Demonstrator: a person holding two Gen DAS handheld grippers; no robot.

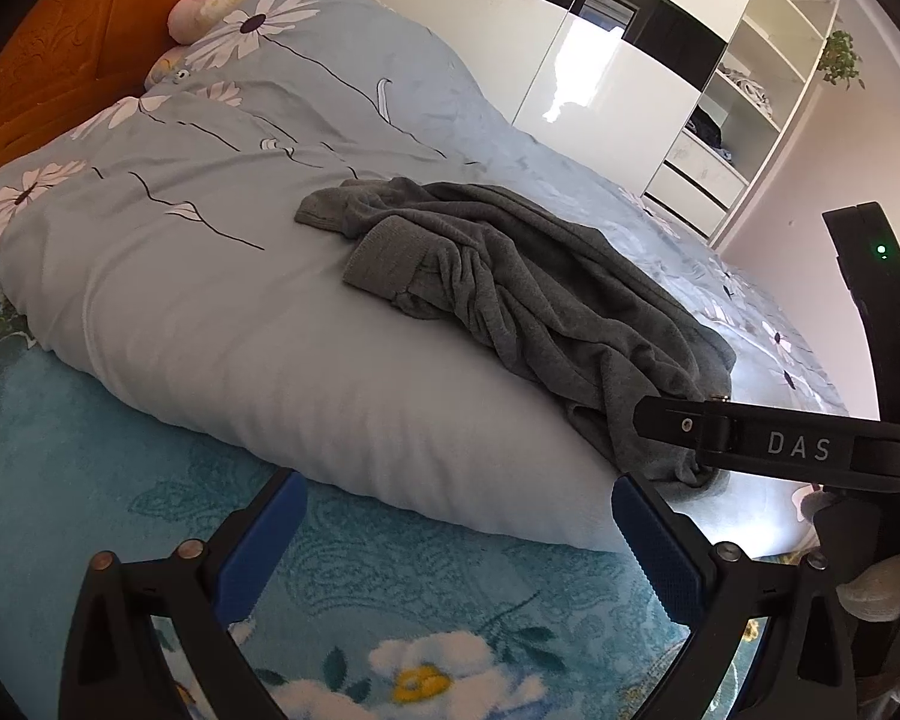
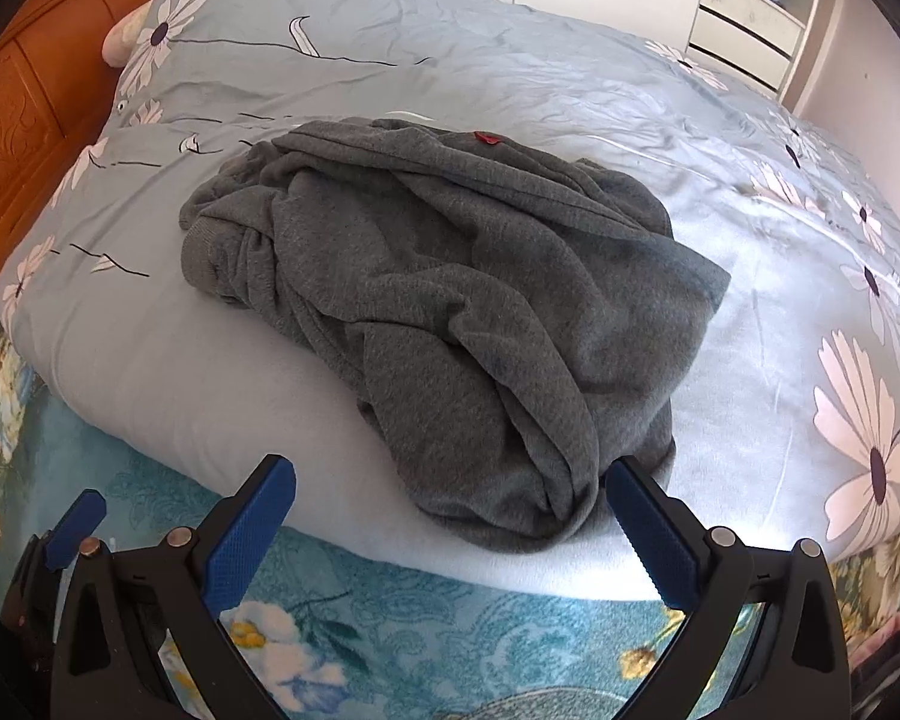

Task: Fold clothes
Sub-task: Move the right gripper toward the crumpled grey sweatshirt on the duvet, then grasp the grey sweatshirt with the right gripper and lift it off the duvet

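Left gripper point(image 1: 453, 501) spread wide, nothing between the blue pads, hanging over the teal floral bedsheet point(image 1: 120, 468) at the near edge of the quilt. Right gripper point(image 2: 450, 489) also spread wide, empty, its right fingertip just beside the near hem of the grey sweater point(image 2: 444, 300); contact can't be confirmed.

Sweater lies crumpled in a heap on the pale blue daisy-print quilt point(image 2: 150, 372), ribbed cuff toward the left, small red tag near the far edge. In the left wrist view the sweater point(image 1: 528, 288) sits right of centre, and the right gripper's black body marked "DAS" crosses in front of its near corner.

Containers: open white shelving unit point(image 1: 762, 78) at the far right wall holds loose piles of clothes; drawers below it. Glossy white wardrobe point(image 1: 600, 78) beside it. Orange wooden headboard point(image 1: 78, 42) far left, pink pillow point(image 1: 204, 6) against it.
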